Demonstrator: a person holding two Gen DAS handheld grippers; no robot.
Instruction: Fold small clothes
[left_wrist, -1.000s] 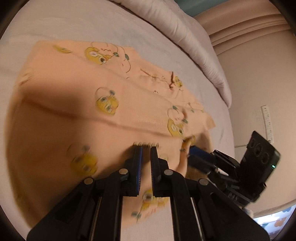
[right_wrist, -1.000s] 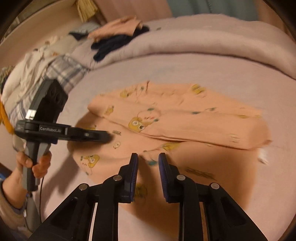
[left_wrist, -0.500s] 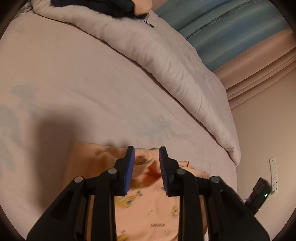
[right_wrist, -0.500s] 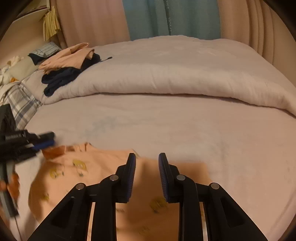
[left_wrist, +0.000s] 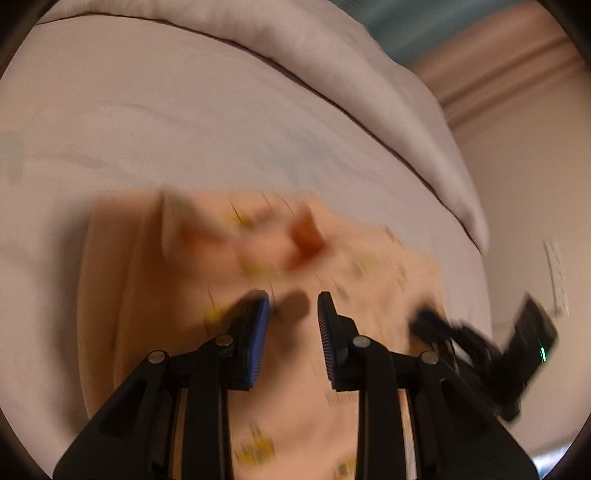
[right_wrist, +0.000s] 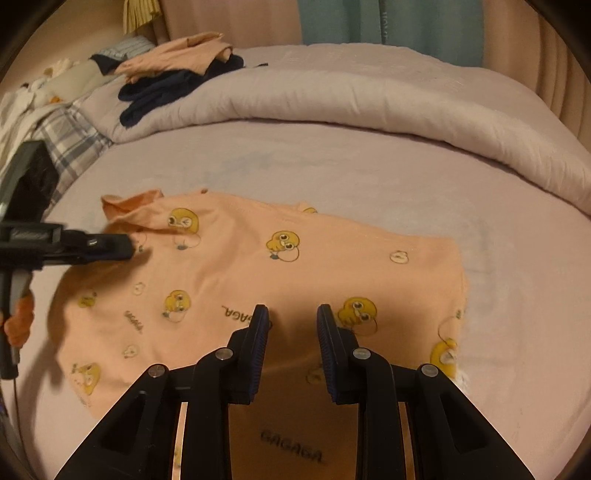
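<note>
A peach small garment (right_wrist: 258, 266) printed with yellow ducks lies flat and folded on the pale bed sheet (right_wrist: 369, 177). My right gripper (right_wrist: 292, 310) hovers over its near edge, open, with nothing between the fingers. My left gripper (right_wrist: 125, 247) reaches in from the left, its tips over the garment's left edge by the raised collar (right_wrist: 129, 201). In the blurred left wrist view, the left gripper (left_wrist: 293, 299) stands open above the garment (left_wrist: 166, 295), with no cloth between the pads. My right gripper (left_wrist: 424, 317) shows there at the right.
A rolled pale duvet (right_wrist: 369, 96) runs along the far side of the bed. A pile of peach and dark clothes (right_wrist: 177, 70) sits at the back left, with plaid fabric (right_wrist: 74, 136) below it. A person's hand (right_wrist: 18, 317) holds the left gripper's handle. Bare sheet lies right of the garment.
The left gripper, shut on the garment's edge a second ago, has let go and stands open. Both views swung toward the far duvet and back down. The garment now lies folded over.
</note>
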